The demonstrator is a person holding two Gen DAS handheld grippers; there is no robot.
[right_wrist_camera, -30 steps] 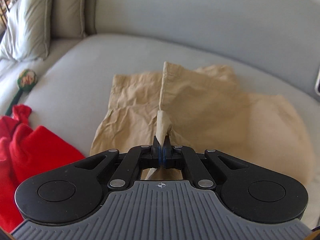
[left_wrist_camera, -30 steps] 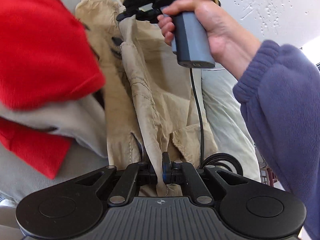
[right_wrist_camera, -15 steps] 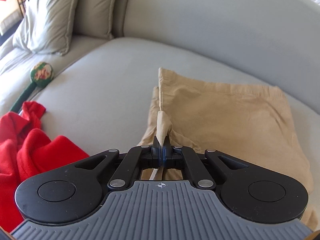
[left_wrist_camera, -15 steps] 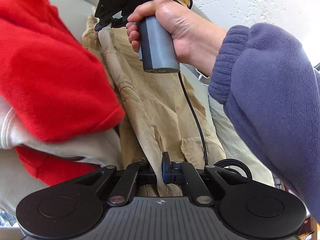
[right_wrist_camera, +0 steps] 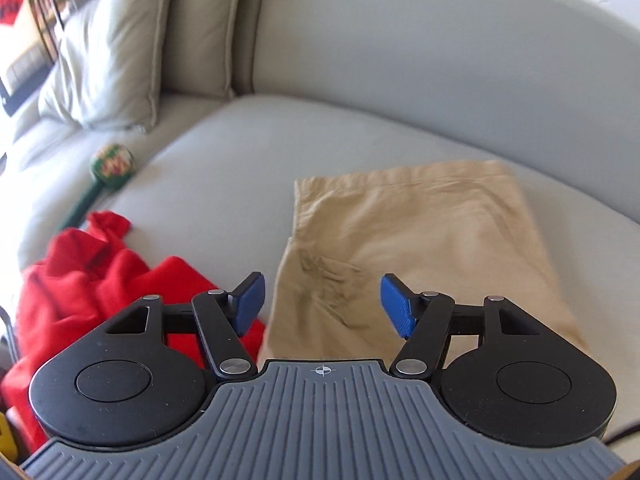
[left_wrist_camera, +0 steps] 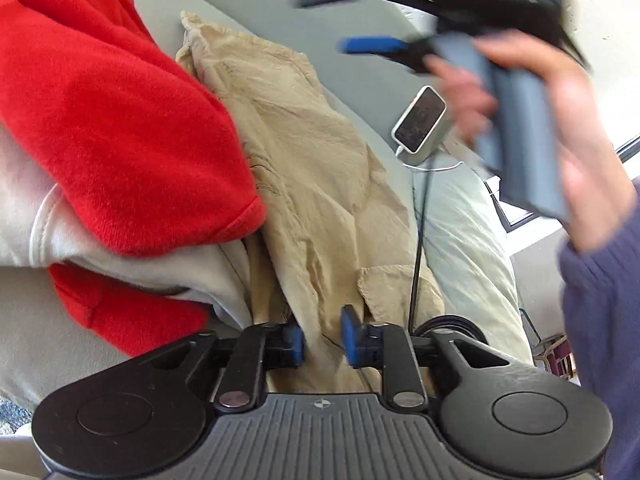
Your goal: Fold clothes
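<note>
Khaki trousers (right_wrist_camera: 420, 248) lie folded on the grey sofa seat (right_wrist_camera: 224, 168), filling the centre and right of the right wrist view. The right gripper (right_wrist_camera: 322, 306) hangs above them, its fingers (right_wrist_camera: 394, 306) opening, wide apart and gripping nothing. In the left wrist view the left gripper (left_wrist_camera: 322, 338) sits low at the trousers' near edge; its fingers (left_wrist_camera: 350, 334) are opening too, with cloth lying in the gap but the blue pads apparently clear of it.

The risk I see is the fold slackening: the fabric is crumpled and soft, so with both grips off, the top layer may spring or slide out of line. If the left gripper pulls away while cloth sits between its fingers, it could drag the edge. The red garment (right_wrist_camera: 96, 280) at lower left lies just beside the trousers and could get caught in the next pass.
</note>
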